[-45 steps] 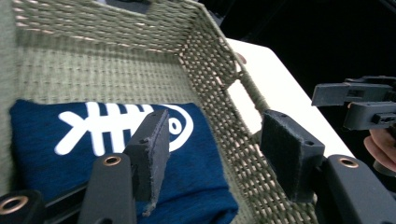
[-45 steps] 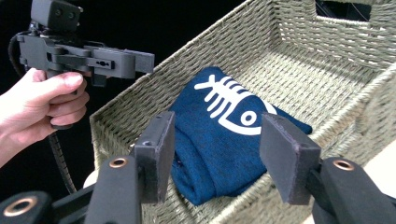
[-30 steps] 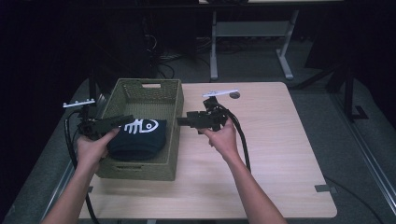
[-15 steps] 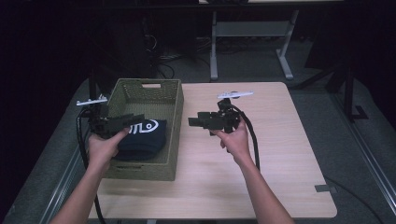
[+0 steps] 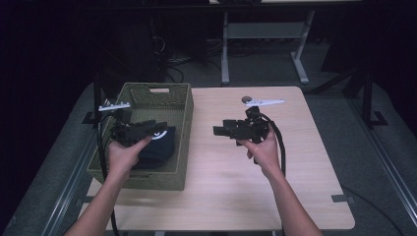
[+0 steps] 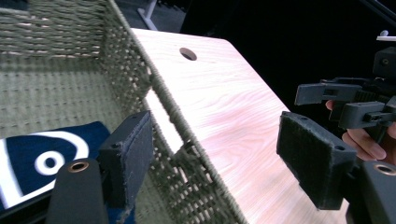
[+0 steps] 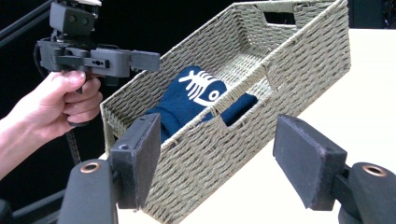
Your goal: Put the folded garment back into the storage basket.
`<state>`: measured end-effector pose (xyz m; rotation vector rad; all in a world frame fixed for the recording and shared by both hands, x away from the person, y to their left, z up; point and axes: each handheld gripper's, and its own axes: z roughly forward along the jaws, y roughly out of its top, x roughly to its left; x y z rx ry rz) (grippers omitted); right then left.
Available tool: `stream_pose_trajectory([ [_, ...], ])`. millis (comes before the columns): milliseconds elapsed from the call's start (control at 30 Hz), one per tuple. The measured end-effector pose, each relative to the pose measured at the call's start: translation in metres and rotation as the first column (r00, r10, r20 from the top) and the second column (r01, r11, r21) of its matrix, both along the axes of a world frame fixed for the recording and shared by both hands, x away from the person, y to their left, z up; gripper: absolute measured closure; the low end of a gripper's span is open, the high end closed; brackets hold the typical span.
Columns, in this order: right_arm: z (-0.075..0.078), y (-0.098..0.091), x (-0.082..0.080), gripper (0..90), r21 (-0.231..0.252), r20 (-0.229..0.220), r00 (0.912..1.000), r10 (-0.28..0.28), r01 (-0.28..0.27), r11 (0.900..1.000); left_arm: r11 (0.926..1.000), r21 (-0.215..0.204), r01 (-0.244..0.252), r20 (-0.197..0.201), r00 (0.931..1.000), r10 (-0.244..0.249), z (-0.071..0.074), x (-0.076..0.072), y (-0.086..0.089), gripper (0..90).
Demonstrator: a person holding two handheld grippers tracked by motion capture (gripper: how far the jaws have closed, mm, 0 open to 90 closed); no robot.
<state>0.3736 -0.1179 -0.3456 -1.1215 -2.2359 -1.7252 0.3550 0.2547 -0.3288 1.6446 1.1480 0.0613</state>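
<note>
1. Currently both tools are empty: left gripper (image 5: 147, 129) over the basket (image 5: 183, 142), right gripper (image 5: 222, 131) above the table (image 5: 295, 162). Both sets of jaws have just been opening and stand wide, nothing between the pads.
2. Navy folded cloth (image 7: 196, 100) with a white fish-skeleton print lies inside the basket, at its near end.
3. Risk: left jaws hang near the woven wall; a careless swing could snag the weave or drag the light basket.
4. Risk: trailing cables could catch the rim.
5. Surface: pale wood tabletop with a cable hole (image 6: 188, 53). Room dark; another desk's frame (image 5: 265, 34) behind.
</note>
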Motion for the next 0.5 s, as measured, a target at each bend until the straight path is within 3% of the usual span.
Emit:
stream_pose_trajectory([
  [500, -0.001, -0.038, -0.01, 31.7, 0.007, 0.0, 0.999, -0.045, 0.045, 0.999, 0.9983, 0.006, 0.058, 0.016, 0.9982, -0.058, 0.003, -0.003, -0.035, 24.2],
])
